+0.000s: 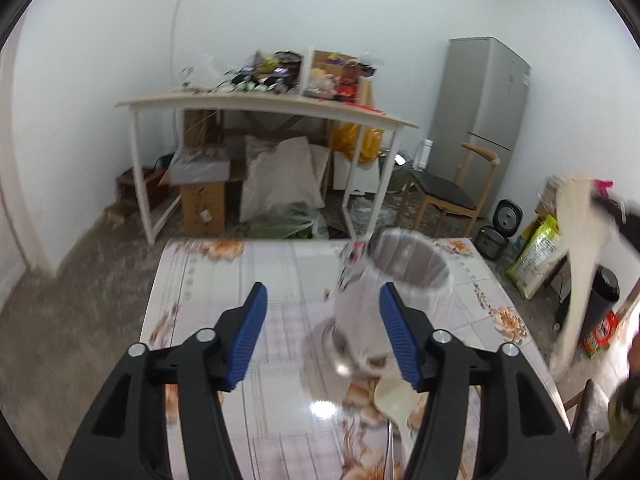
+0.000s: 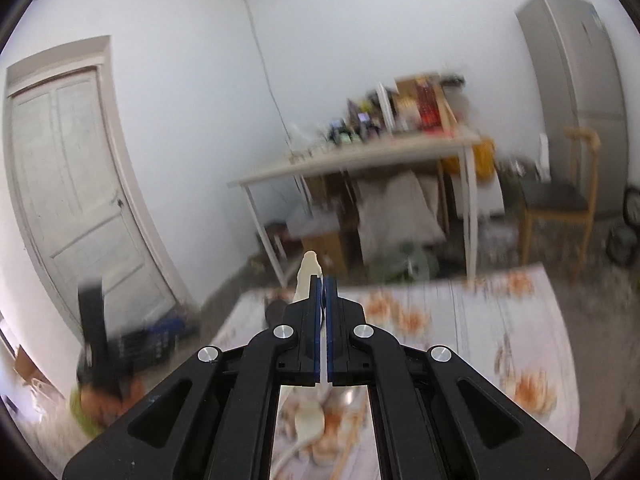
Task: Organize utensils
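Holder [image 1: 394, 280] by open left hand-held gripper [image 1: 323, 300], spatula [image 2: 307, 276] clamped in right hand-held gripper [image 2: 322, 280]

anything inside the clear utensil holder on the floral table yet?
Nothing visible inside the clear plastic cup-shaped holder: its open mouth shows only bare inner wall. The bottom is blurred and partly hidden by the left gripper finger, so I can't rule out something small there.
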`<action>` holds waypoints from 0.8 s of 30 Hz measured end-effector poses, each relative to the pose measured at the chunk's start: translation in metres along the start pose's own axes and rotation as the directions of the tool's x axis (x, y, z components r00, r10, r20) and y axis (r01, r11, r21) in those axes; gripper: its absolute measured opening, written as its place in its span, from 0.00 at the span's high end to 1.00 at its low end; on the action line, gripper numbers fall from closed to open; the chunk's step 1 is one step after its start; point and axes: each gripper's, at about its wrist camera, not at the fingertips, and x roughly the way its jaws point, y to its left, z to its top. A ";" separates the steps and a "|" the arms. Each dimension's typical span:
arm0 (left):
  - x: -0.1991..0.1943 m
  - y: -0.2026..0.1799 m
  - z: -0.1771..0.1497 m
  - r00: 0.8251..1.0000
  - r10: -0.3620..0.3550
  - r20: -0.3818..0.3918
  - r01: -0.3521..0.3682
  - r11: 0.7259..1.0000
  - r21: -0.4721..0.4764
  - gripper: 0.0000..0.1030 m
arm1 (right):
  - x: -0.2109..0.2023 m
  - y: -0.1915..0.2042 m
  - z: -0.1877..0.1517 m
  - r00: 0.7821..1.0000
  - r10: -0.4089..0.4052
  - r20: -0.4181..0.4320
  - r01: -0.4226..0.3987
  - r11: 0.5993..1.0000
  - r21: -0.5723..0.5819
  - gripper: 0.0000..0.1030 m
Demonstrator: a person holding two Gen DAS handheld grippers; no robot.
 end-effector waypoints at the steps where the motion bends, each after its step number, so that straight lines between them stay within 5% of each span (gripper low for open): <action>1: -0.004 0.002 -0.008 1.000 0.009 -0.008 -0.009 1.000 -0.009 0.38 | 0.008 0.002 0.013 1.000 0.009 0.022 -0.009 1.000 -0.011 1.00; 11: -0.025 0.018 -0.071 0.989 0.111 -0.099 -0.117 0.991 -0.059 0.17 | 0.092 0.008 0.047 0.997 0.019 0.078 -0.014 0.997 -0.074 1.00; 24: -0.027 0.031 -0.089 0.984 0.131 -0.122 -0.146 0.981 -0.124 0.09 | 0.161 0.020 0.004 0.999 -0.034 -0.018 0.029 0.972 -0.234 1.00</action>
